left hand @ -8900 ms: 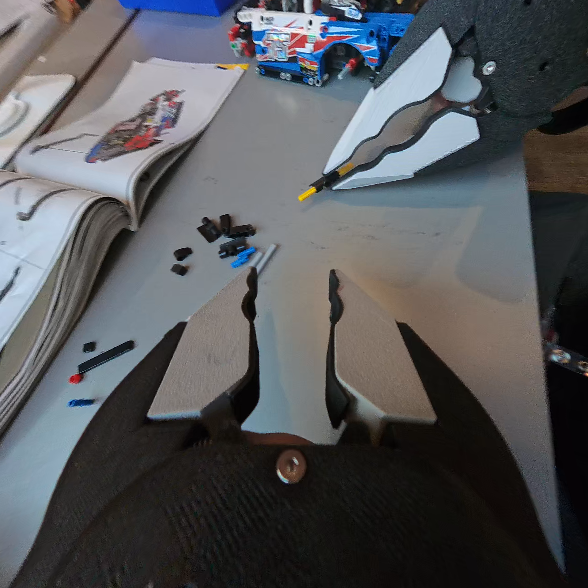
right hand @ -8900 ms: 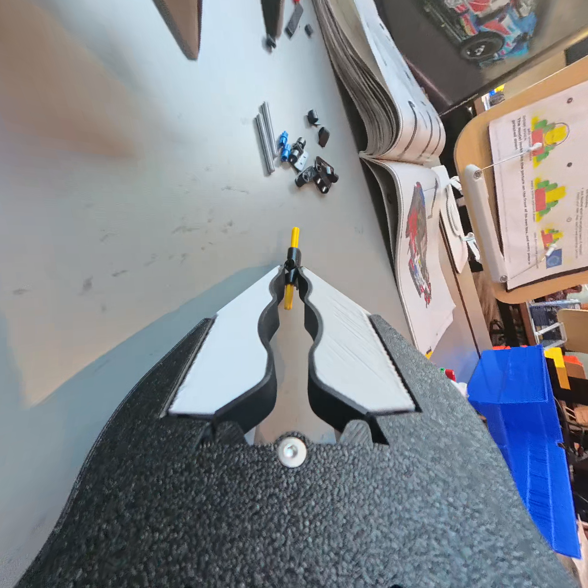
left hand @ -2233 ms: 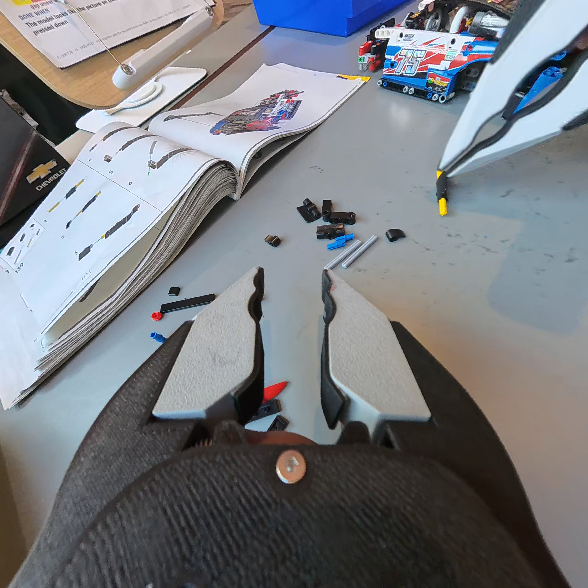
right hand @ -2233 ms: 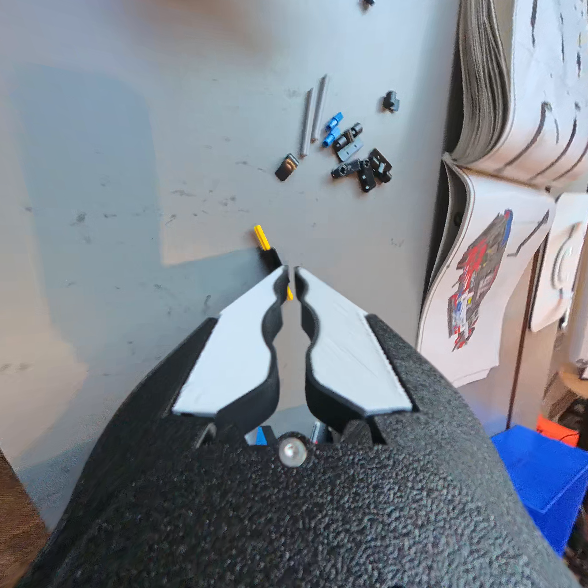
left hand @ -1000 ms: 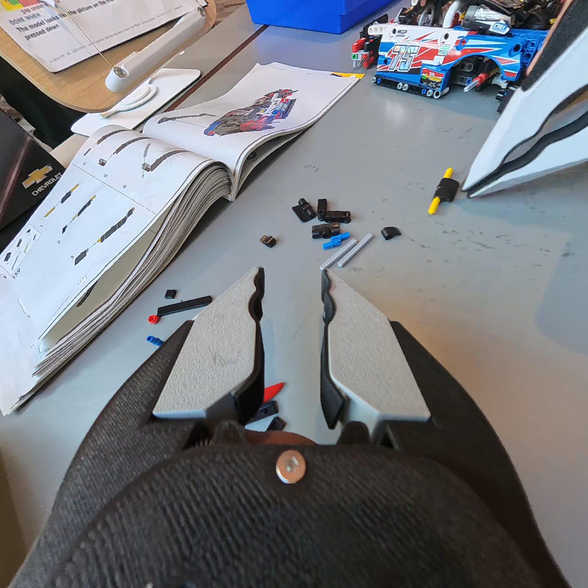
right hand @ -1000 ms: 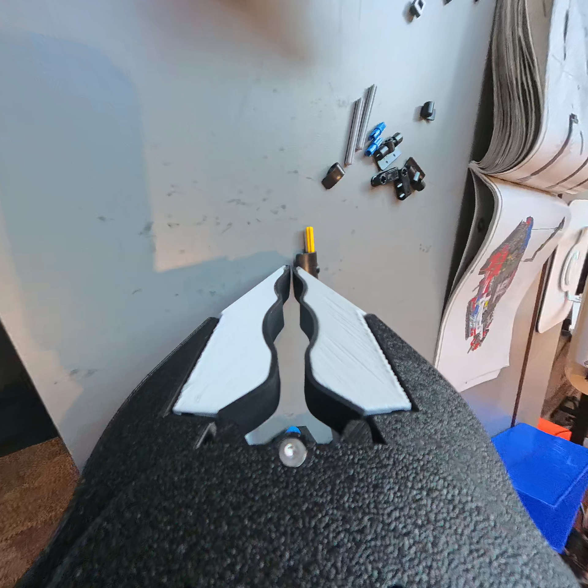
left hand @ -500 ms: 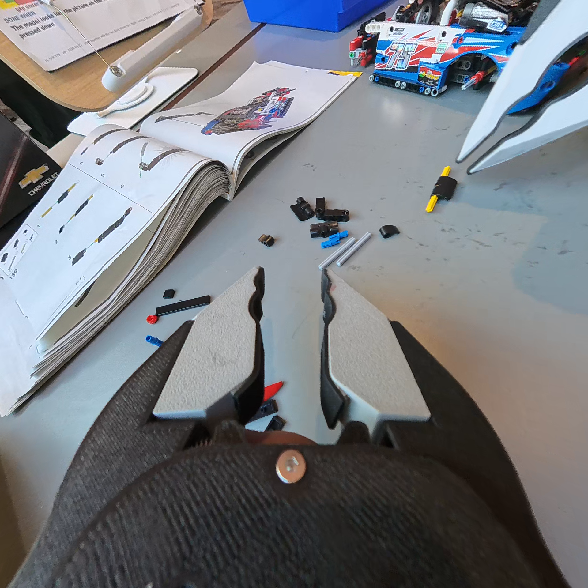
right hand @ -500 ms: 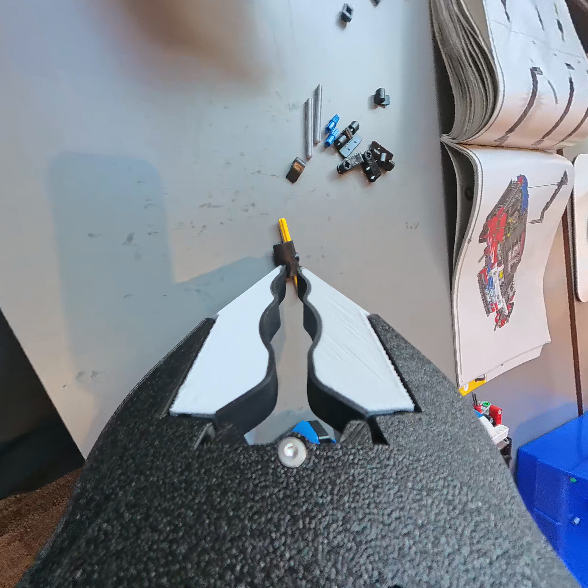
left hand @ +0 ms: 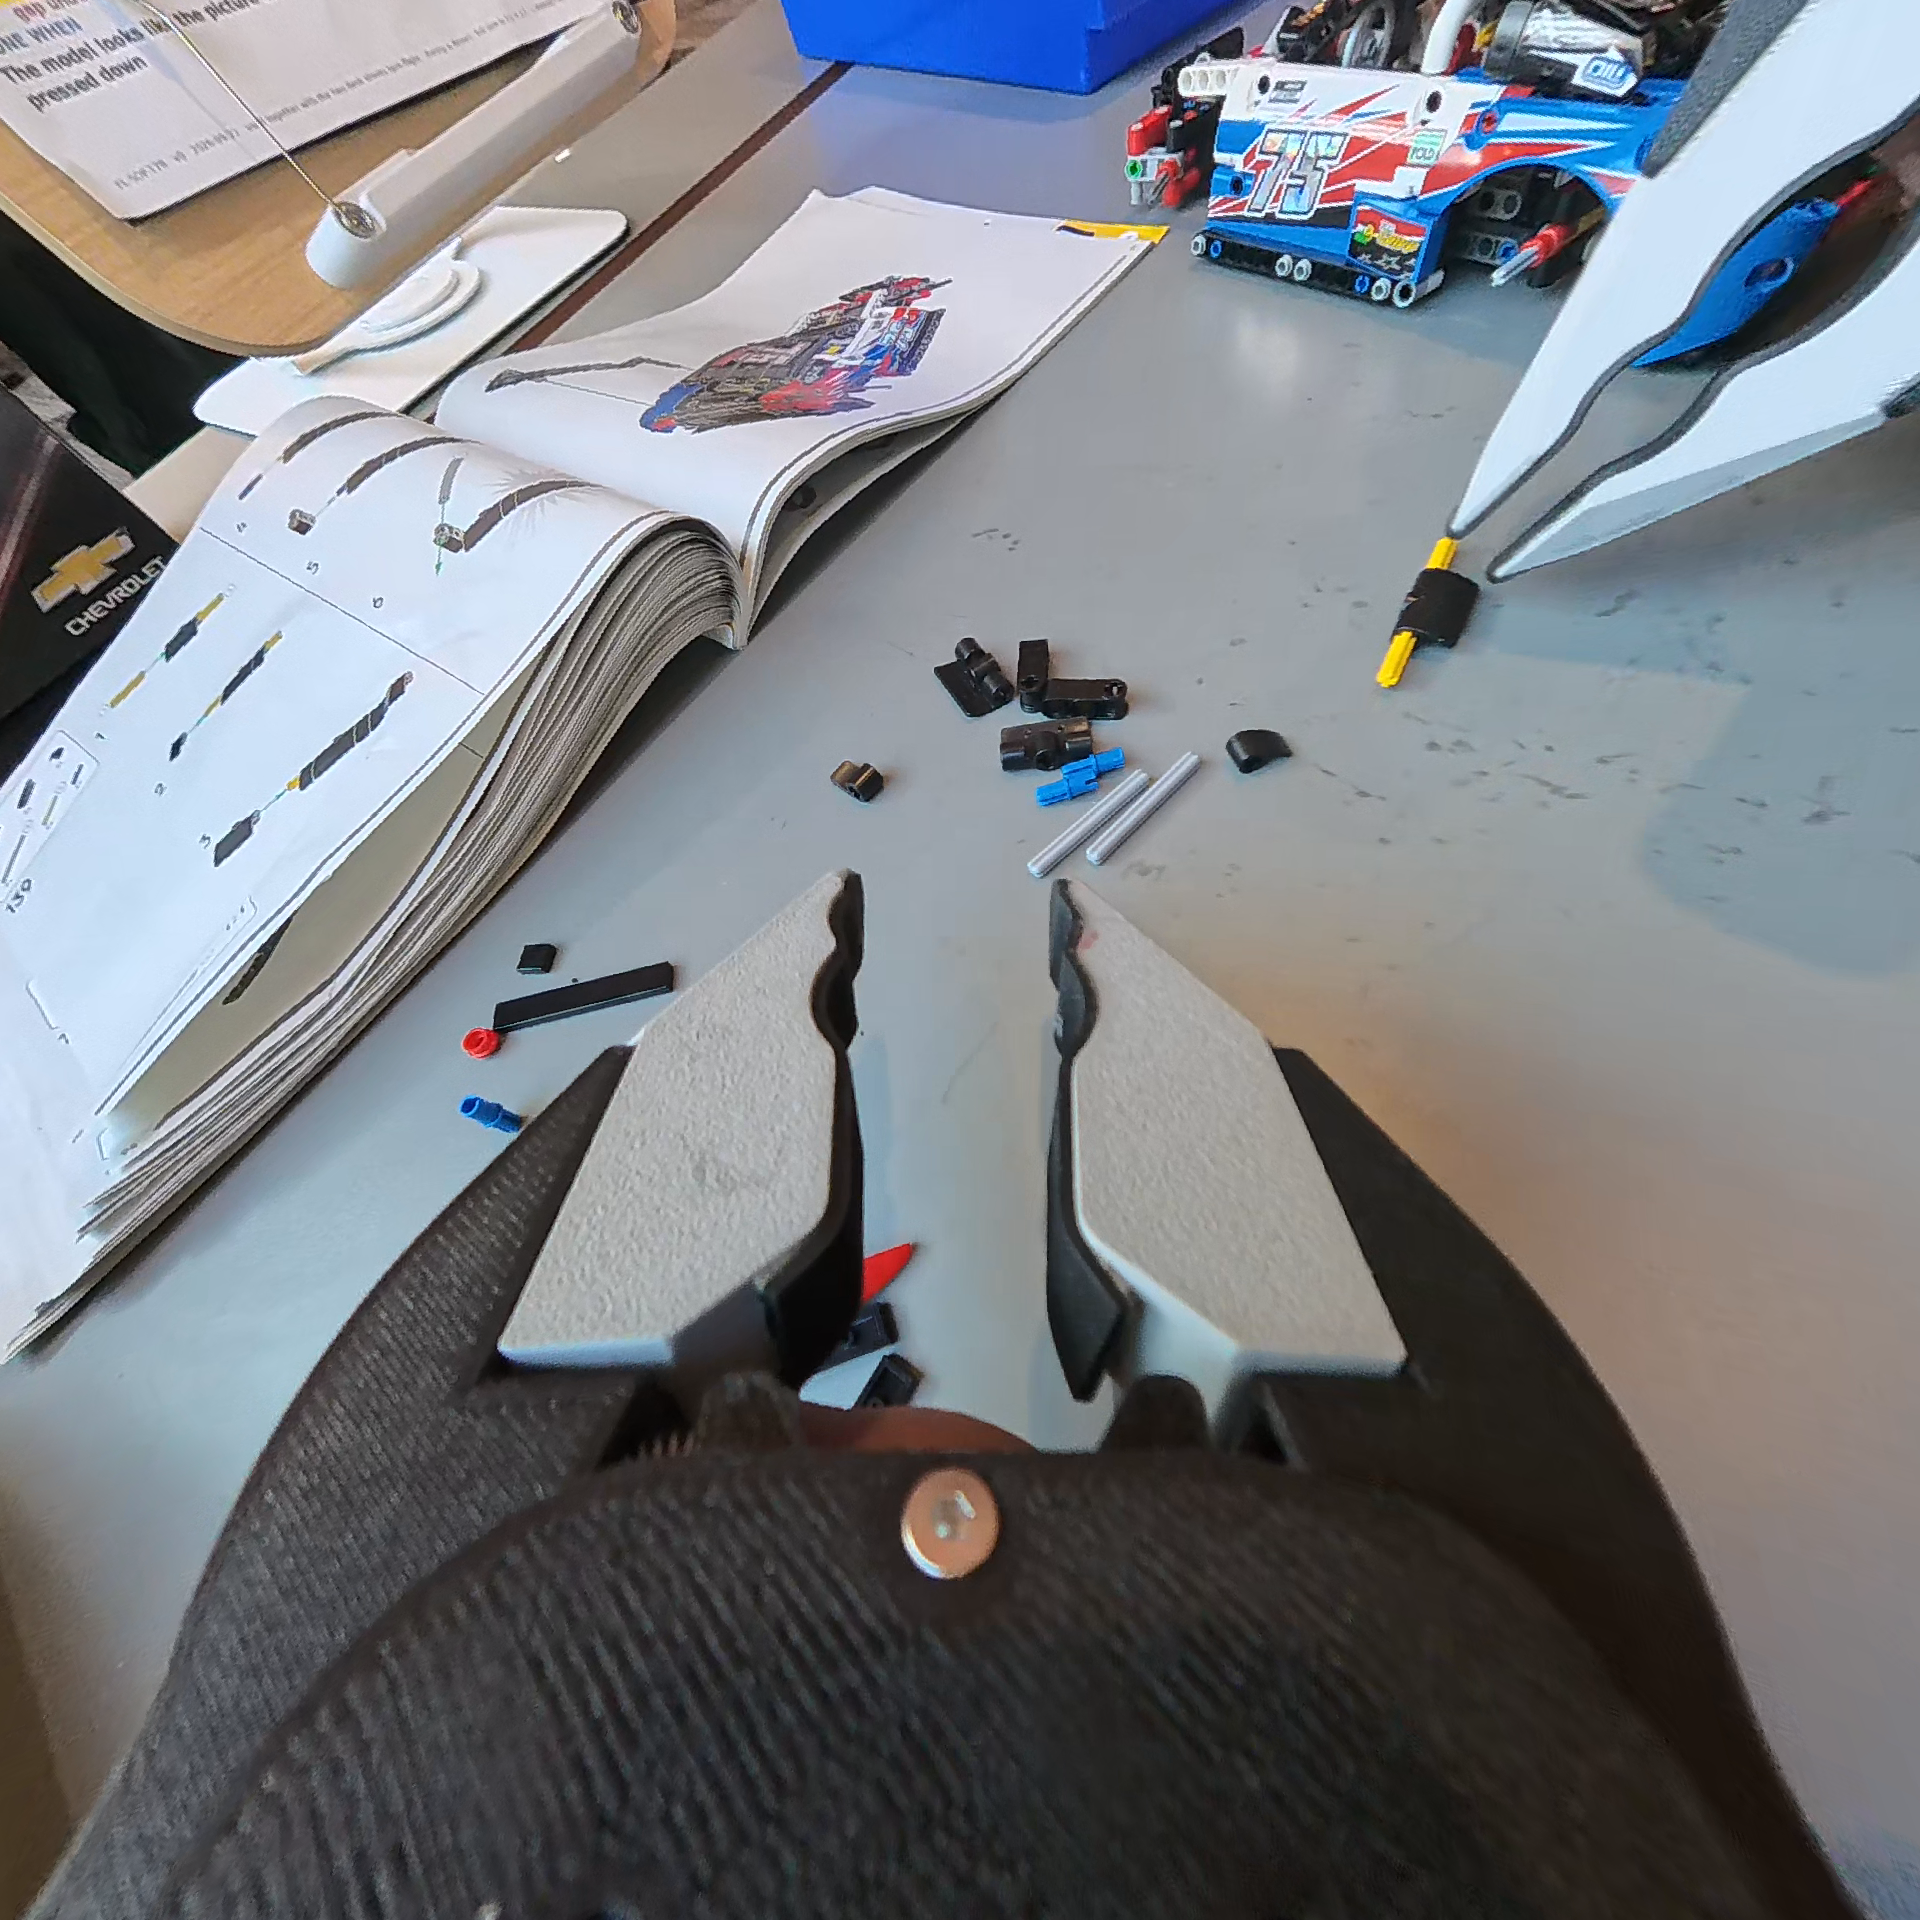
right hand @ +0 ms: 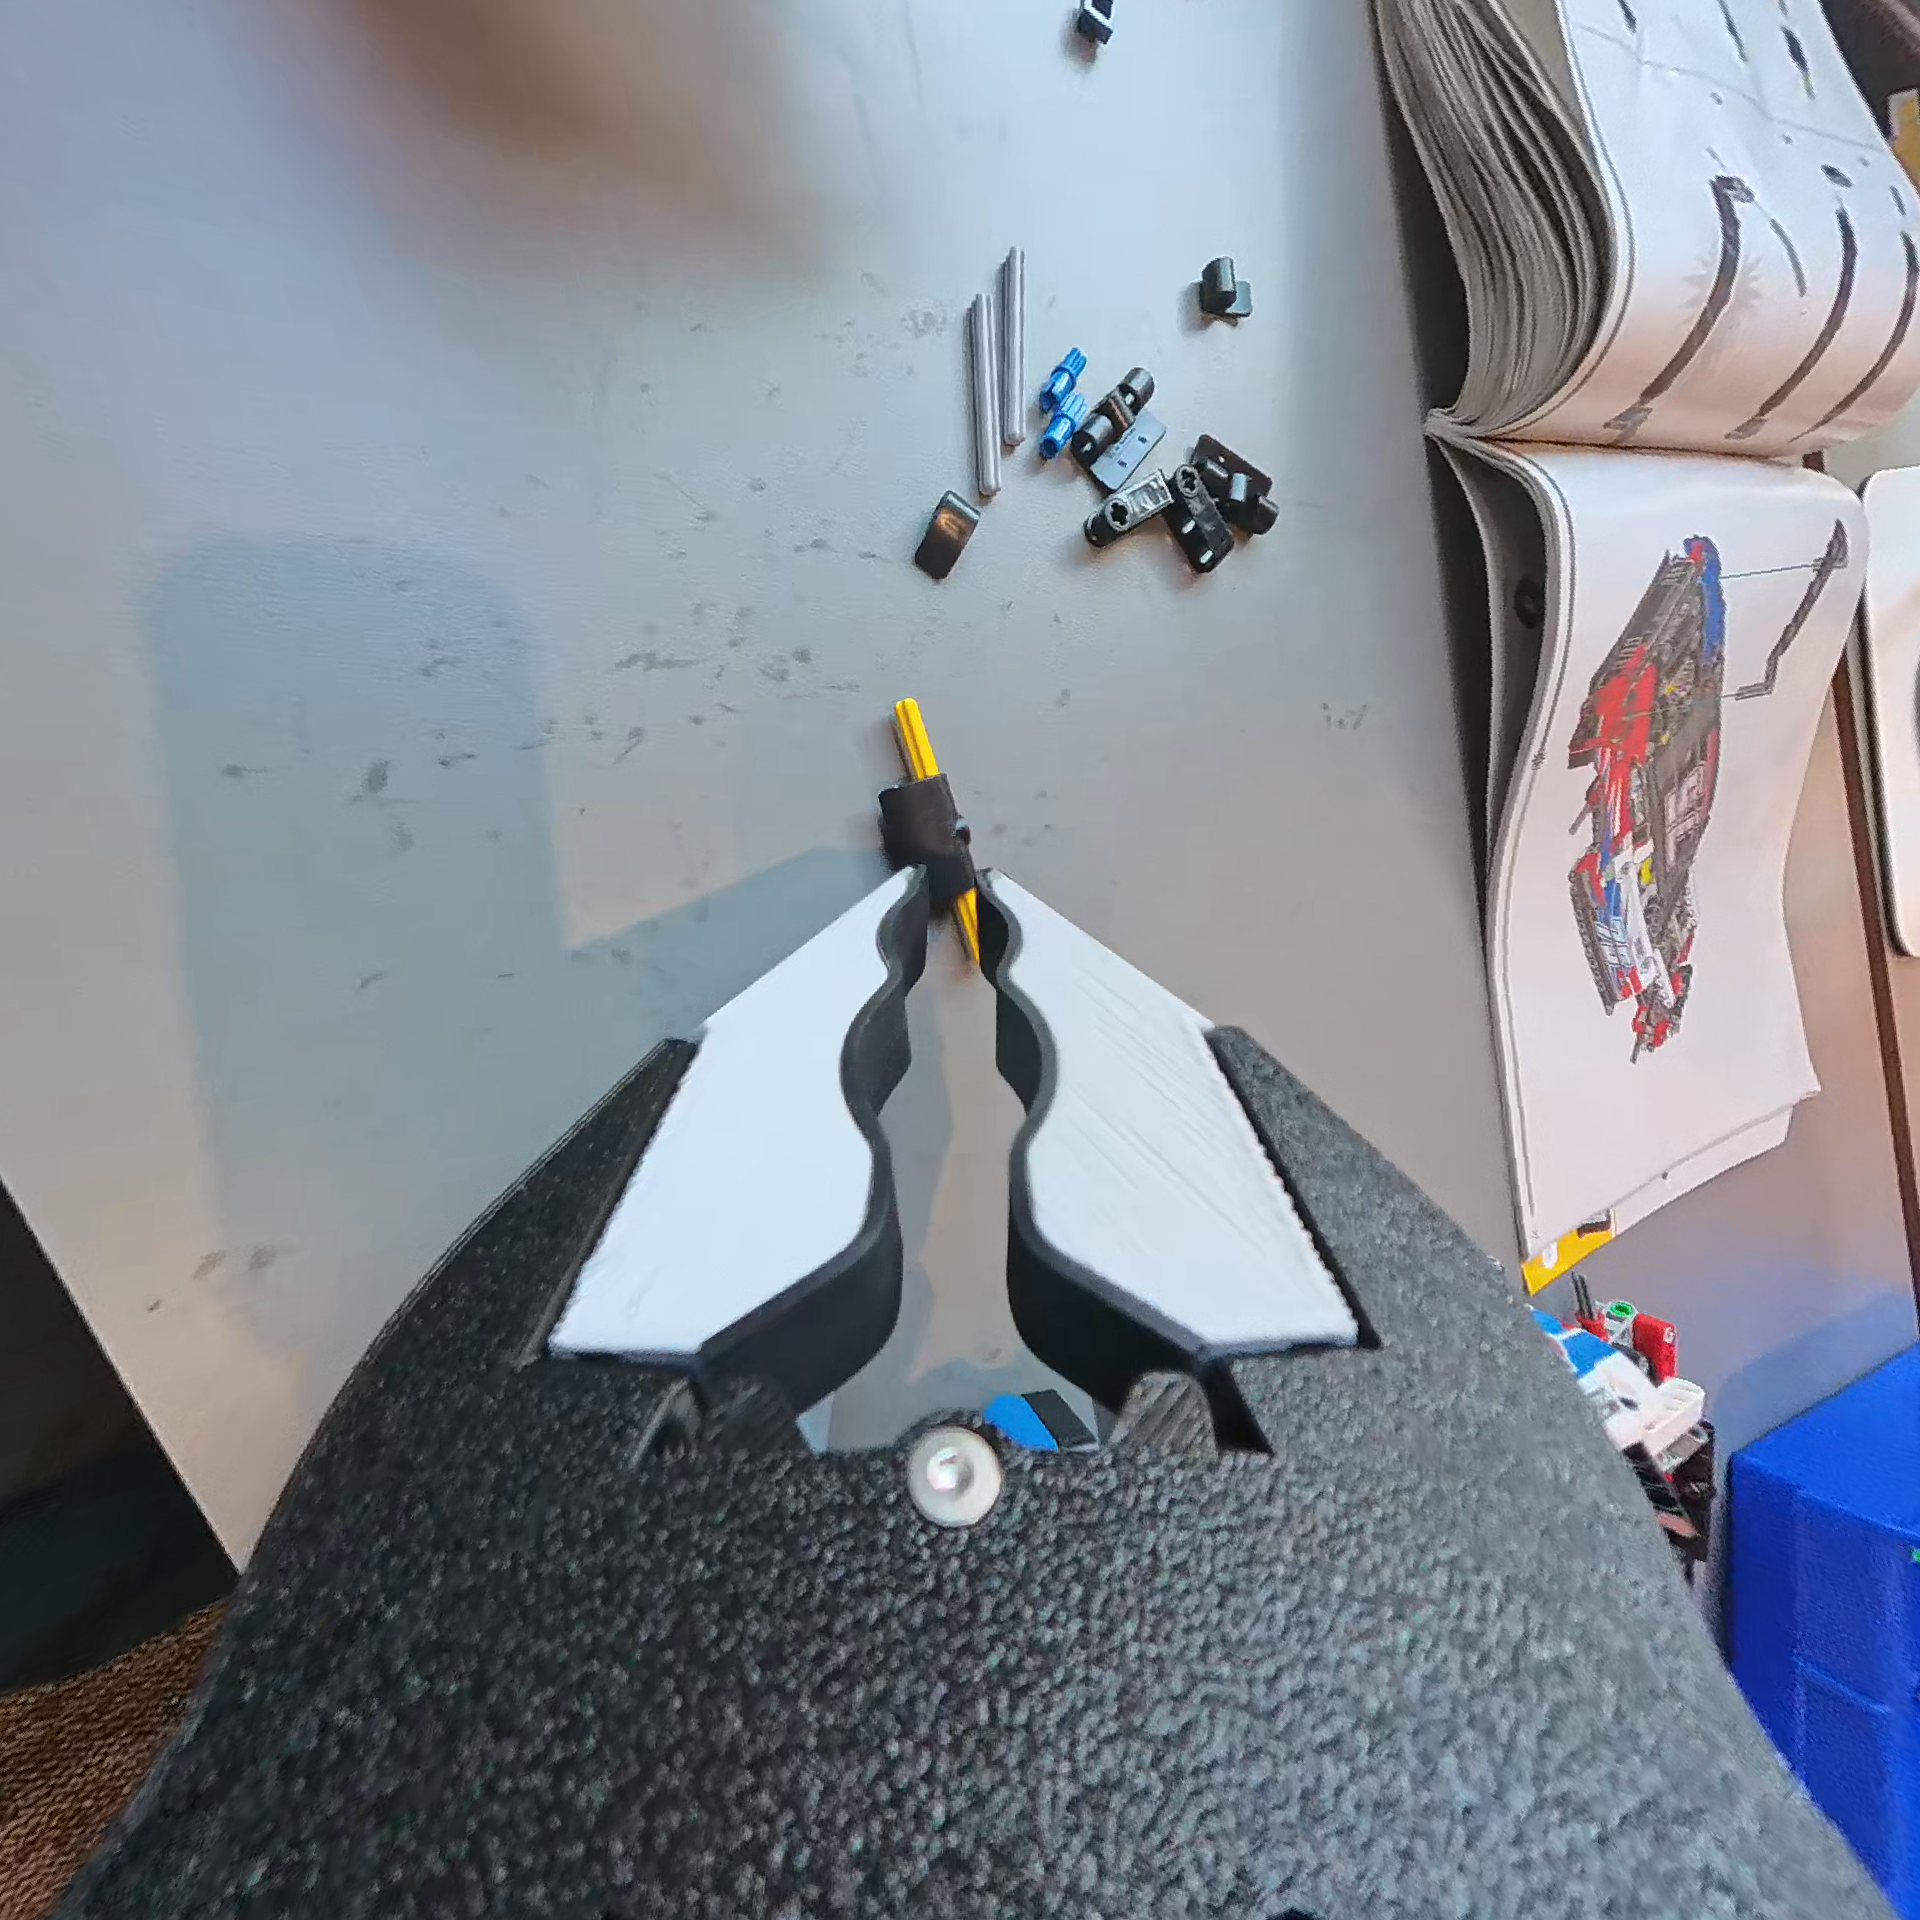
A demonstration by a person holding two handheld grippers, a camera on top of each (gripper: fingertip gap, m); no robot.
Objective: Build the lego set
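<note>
Left wrist view: the left gripper [left hand: 954, 894] hovers low over the grey table [left hand: 1351, 1143] at the centre of the frame, its jaws a moderate gap apart and holding nothing. Its fingers are matt grey wedges with wavy black inner edges, shaped, I judge, to cradle small round parts. Just beyond its tips two smooth grey rods [left hand: 1117, 816] lie side by side, next to a blue pin [left hand: 1078, 777] and a cluster of black connectors [left hand: 1029, 696]. At left the thick instruction book [left hand: 436, 644] lies open and flat, probably so the current step stays readable. The part-built car [left hand: 1382, 177], glossy blue, white and red, stands at the upper right. At right the right gripper [left hand: 1473, 556] points down at a yellow rod [left hand: 1397, 660] that runs through a black sleeve [left hand: 1439, 608].

Right wrist view: the right gripper [right hand: 951, 883] fills the lower half, with a pebbled black body and pale ribbed fingers. Its jaws stand narrow; the near end of the yellow rod [right hand: 914, 743] sits between the tips, with the black sleeve [right hand: 920, 821] just ahead of them. Whether the tips actually pinch it I cannot tell; the piece seems to rest on the scuffed table [right hand: 416, 416]. Such a thin ridged rod would need a grip close to the sleeve to stop it pivoting. The loose parts lie at upper centre and the book [right hand: 1662, 208] runs along the right edge.
</note>
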